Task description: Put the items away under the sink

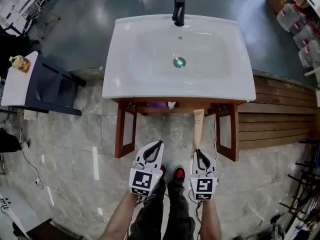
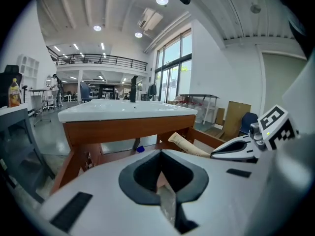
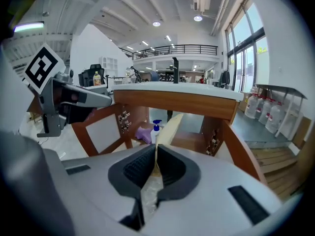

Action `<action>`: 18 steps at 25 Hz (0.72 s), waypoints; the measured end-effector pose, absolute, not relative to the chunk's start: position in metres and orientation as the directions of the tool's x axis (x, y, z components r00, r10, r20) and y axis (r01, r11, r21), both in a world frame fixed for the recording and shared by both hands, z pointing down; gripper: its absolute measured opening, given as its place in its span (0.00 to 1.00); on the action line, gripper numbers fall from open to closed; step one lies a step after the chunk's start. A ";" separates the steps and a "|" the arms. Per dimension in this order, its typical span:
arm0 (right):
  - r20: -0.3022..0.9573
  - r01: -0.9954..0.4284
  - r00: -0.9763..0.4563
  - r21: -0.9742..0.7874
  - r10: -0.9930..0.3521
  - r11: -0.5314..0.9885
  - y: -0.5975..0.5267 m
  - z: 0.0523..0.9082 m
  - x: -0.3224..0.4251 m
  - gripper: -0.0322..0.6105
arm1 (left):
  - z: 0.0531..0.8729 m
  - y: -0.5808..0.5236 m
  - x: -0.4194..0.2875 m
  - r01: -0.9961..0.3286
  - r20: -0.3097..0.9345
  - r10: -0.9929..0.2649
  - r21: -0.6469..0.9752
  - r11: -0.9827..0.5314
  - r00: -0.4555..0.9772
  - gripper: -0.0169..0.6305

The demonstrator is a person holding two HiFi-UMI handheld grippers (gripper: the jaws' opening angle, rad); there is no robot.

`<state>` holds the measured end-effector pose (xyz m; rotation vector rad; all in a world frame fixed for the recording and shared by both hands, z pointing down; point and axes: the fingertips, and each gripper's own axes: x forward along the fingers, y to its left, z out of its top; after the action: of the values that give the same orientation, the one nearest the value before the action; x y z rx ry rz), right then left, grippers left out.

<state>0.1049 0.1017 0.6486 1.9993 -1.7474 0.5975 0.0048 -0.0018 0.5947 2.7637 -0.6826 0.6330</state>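
Observation:
A white sink [image 1: 235, 84] tops a wooden cabinet whose two doors [image 1: 125, 130] stand swung out toward me. My right gripper [image 1: 198, 152] is shut on a long beige paper-wrapped pack [image 1: 198, 119] that points at the cabinet opening. In the right gripper view the pack [image 3: 170, 127] runs out from between the pads [image 3: 140, 168]. My left gripper [image 1: 159, 144] hangs beside it with its tips together and nothing held; its own view shows the jaws [image 2: 160, 154] meeting. Inside the cabinet sit a purple item [image 3: 144, 133] and a blue-topped spray bottle [image 3: 156, 127].
The right door [image 1: 227, 134] stands just right of the pack. A dark side table with a white top [image 1: 17, 84] carries a bottle [image 1: 20, 63] at the left. Wooden decking [image 1: 280, 116] lies at the right and water jugs [image 1: 300, 26] behind it. My red-toed shoes [image 1: 179, 173] are below.

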 end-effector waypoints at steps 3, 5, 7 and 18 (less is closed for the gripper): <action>0.567 -0.993 0.110 0.034 -0.816 -0.110 0.091 0.671 0.111 0.11 | 0.619 -0.009 0.007 -0.499 0.458 -0.401 0.111 -0.860 0.793 0.04; 0.565 -0.994 0.107 0.041 -0.818 -0.102 0.083 0.685 0.116 0.11 | 0.635 -0.013 0.008 -0.505 0.456 -0.407 0.113 -0.856 0.792 0.04; 0.560 -0.994 0.106 0.044 -0.821 -0.099 0.076 0.701 0.122 0.11 | 0.652 -0.017 0.010 -0.508 0.454 -0.410 0.114 -0.854 0.791 0.04; 0.522 -0.993 0.113 0.036 -0.845 -0.110 0.031 0.776 0.150 0.11 | 0.729 -0.044 0.031 -0.509 0.431 -0.422 0.103 -0.855 0.797 0.04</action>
<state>0.1502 0.0308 0.7758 2.0201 -1.7893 0.5344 0.0315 -0.0441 0.7294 2.7724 -0.7275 0.5909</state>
